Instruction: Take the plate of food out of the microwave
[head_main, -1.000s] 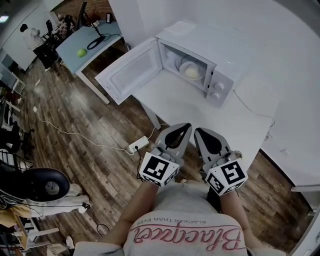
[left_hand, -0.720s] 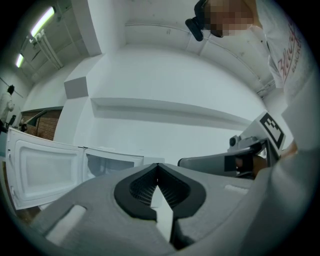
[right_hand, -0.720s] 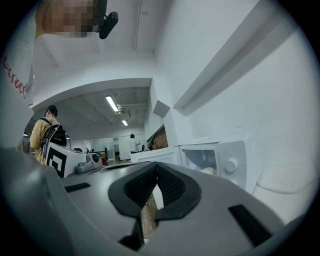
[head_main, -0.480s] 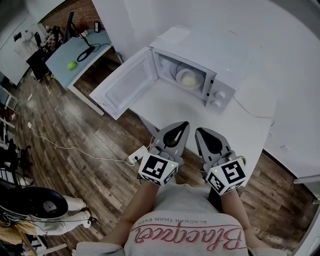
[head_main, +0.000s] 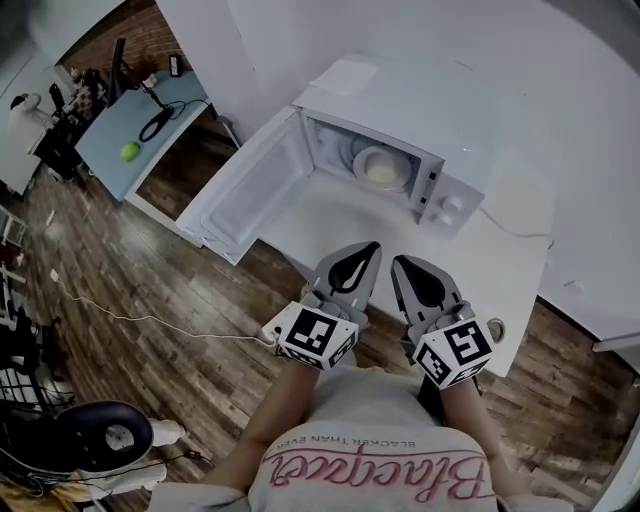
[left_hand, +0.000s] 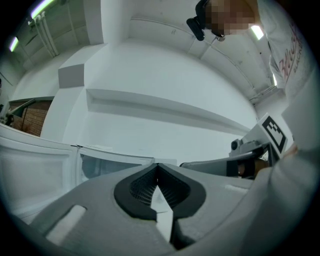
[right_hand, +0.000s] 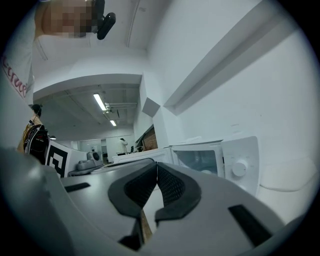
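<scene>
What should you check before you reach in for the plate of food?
1. Microwave door open wide: ok.
2. Plate of food sits inside the microwave: ok.
3. Left gripper fingers apart to grab: not ok, shut.
4. Right gripper fingers apart: not ok, shut.
5. Grippers close enough to reach in: not ok, they hover over the table's near edge.
6. Food too hot: cannot tell.

We cannot tell what food (head_main: 384, 173) on plate (head_main: 363, 160) is: too small. Table (head_main: 330, 215) near edge hidden behind left gripper (head_main: 373, 247), right gripper (head_main: 397, 261).
</scene>
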